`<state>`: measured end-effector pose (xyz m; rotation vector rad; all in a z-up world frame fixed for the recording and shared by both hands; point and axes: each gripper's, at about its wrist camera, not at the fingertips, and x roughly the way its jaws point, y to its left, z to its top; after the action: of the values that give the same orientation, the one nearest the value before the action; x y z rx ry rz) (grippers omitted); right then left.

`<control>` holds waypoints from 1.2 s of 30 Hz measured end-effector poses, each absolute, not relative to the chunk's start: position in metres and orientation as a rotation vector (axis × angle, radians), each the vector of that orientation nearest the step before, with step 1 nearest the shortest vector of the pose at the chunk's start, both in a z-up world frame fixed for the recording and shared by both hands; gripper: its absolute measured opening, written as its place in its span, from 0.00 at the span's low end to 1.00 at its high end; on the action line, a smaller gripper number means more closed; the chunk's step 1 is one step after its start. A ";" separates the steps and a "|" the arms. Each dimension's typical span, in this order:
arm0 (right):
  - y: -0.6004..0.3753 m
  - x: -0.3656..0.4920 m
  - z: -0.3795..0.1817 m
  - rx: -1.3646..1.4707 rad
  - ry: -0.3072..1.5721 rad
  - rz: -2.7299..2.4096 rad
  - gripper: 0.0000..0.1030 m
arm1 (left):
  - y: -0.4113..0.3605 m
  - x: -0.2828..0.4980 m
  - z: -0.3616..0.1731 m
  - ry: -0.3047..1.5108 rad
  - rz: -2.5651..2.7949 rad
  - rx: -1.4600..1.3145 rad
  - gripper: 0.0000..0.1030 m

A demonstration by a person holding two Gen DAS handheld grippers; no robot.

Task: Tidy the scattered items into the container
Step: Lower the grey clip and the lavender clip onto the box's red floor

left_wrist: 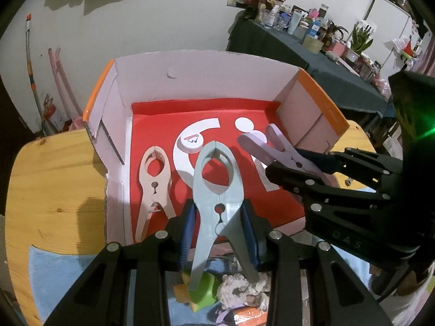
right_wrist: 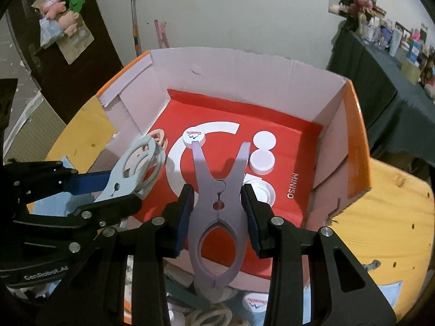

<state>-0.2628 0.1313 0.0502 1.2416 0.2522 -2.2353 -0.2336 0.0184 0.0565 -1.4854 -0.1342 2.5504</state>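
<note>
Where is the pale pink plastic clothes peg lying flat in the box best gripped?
Across the narrow waist of the pale pink plastic clothes peg at its pivot hole, from straight above: it lies flat on the box's red floor, both side edges clear.

"MINISO" on red box floor (right_wrist: 293, 185) at 3 o'clock — "GenRobot.AI" on left gripper (right_wrist: 137, 190) body, 8 o'clock.

The box (right_wrist: 356, 146) shows orange outer walls, pale pink inner walls and a red floor with white printed shapes, the three clips are pale blue (left_wrist: 217, 187), lilac (right_wrist: 217, 217) and beige-pink (left_wrist: 155, 182), the caps (right_wrist: 262, 160) are white, the tongs (left_wrist: 220, 225) are black with blue pads, and the worktop (left_wrist: 54, 176) is yellow wood grain.
</note>
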 end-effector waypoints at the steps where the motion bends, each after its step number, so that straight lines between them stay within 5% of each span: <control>1: 0.131 -0.265 0.048 1.251 0.242 -2.229 0.33 | 0.018 -0.235 0.055 -0.137 2.550 -1.489 0.35; 36: 0.135 -0.283 0.017 1.363 0.196 -2.170 0.33 | 0.017 -0.252 0.042 -0.171 2.537 -1.539 0.35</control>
<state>-0.2829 0.1353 0.0172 1.3627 0.1956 -2.1703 -0.2522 0.0174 0.0421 -1.5392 -0.1712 2.5366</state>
